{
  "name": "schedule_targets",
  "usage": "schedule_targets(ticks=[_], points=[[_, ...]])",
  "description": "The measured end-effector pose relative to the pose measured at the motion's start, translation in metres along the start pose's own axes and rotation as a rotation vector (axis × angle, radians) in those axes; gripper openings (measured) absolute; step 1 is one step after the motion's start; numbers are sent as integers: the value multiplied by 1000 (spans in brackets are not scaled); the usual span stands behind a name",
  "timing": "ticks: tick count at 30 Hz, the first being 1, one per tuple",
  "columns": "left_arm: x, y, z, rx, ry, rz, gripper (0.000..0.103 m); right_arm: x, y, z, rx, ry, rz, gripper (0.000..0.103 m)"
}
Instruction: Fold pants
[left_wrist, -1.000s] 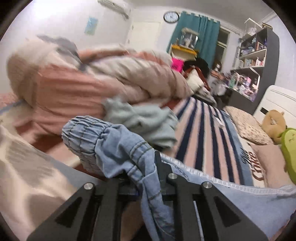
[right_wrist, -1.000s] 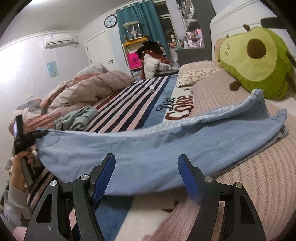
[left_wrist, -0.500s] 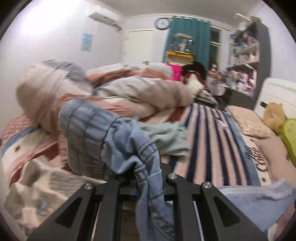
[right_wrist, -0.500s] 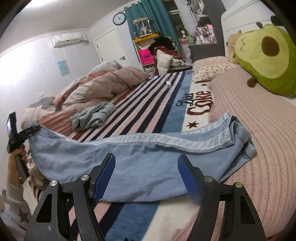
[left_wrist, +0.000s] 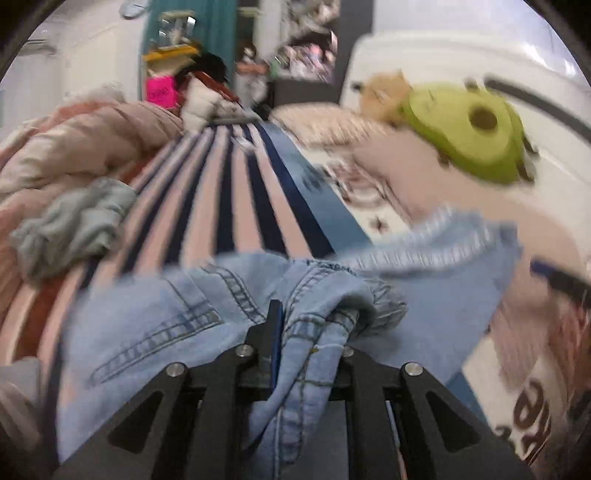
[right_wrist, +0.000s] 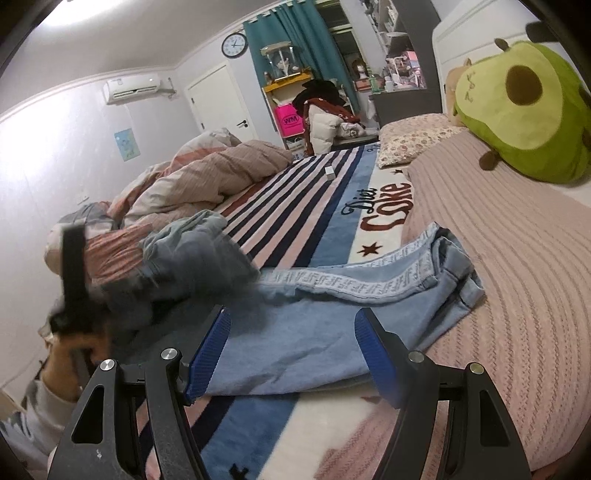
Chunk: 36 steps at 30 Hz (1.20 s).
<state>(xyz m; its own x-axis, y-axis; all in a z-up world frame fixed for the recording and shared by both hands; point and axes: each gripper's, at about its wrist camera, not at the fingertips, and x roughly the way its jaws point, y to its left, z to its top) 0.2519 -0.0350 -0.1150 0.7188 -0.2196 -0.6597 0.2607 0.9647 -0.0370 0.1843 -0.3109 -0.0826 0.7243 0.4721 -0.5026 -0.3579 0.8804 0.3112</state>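
Observation:
Light blue denim pants (right_wrist: 332, 317) lie across the bed, leg hems to the right near the pink ribbed blanket. In the left wrist view my left gripper (left_wrist: 306, 328) is shut on the bunched waistband of the pants (left_wrist: 177, 325). In the right wrist view the left gripper (right_wrist: 74, 266) shows blurred at the left, carrying that waist end over the legs. My right gripper (right_wrist: 291, 343) is open and empty, its blue pads (right_wrist: 207, 350) just in front of the pants' near edge.
A green avocado plush (right_wrist: 517, 107) rests at the headboard. A crumpled grey-green garment (left_wrist: 70, 225) and a bunched pink duvet (right_wrist: 207, 181) lie on the striped blanket (right_wrist: 295, 206). A small white box (right_wrist: 329, 172) sits further back.
My left gripper has swung the waist end of the pants inward over the legs, toward the hems. The pants have dropped from stretched in the air to lying on the bed. The right gripper stays open.

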Motion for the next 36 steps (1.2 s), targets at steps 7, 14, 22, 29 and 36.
schedule_targets(ticks=[7, 14, 22, 29, 36], points=[[-8, -7, -11, 34, 74, -21, 13, 7, -7, -3, 17, 34, 6, 66], [-46, 19, -36, -18, 119, -120, 30, 37, 13, -2, 9, 86, 86, 77], [-47, 23, -61, -36, 143, -286, 93, 114, 51, -14, 50, 270, 245, 77], [-89, 66, -67, -144, 60, -155, 93, 146, 62, -32, 68, 381, 251, 79], [-109, 116, -79, -284, -13, 21, 93, 170, 69, -37, 156, 449, 331, 65]])
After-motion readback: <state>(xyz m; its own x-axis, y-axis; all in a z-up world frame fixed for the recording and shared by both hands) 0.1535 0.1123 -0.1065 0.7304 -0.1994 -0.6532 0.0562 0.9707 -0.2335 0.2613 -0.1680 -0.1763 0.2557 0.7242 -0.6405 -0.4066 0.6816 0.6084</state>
